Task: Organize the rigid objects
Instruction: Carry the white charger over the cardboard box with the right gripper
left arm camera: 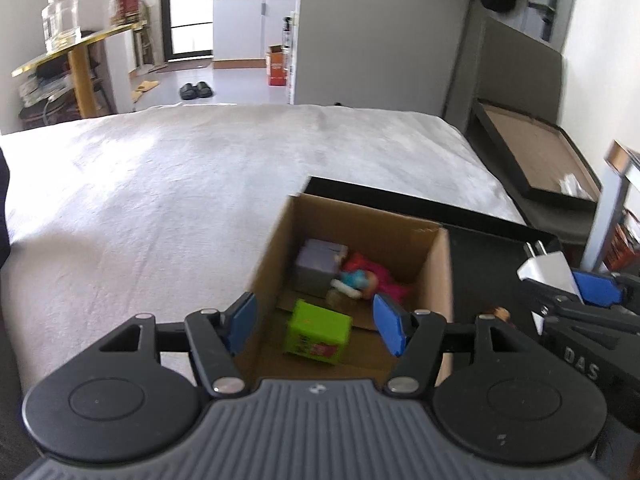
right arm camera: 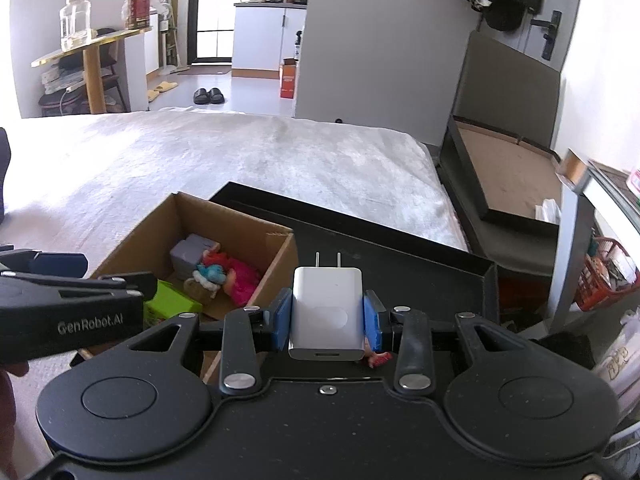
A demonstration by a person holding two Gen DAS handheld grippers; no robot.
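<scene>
White charger (right arm camera: 327, 312) front and centre in the right wrist view, prongs pointing up the frame, pinched flat between the blue pads (right arm camera: 281, 320) of the right gripper (right arm camera: 327, 322); jaws narrow and holding it by its two sides. It hangs over the black tray (right arm camera: 400, 256), just right of the cardboard box (right arm camera: 280, 248), which fills the lower left of that frame. This looks like the carry step: the charger is lifted and heading for the box. Next move, I'd say, calls for a swing toward the lower left until the charger is over the opening, then a release.

In the left wrist view, the left gripper (left arm camera: 314, 326) sits over the box's near edge, jaws wide with nothing between them. The green cube (left arm camera: 318, 338) lies below, on the box floor, lower centre. Further up sit a grey block (left arm camera: 318, 268) and a pink doll (left arm camera: 368, 280). Box and tray rest on the white bed (left arm camera: 180, 184).
</scene>
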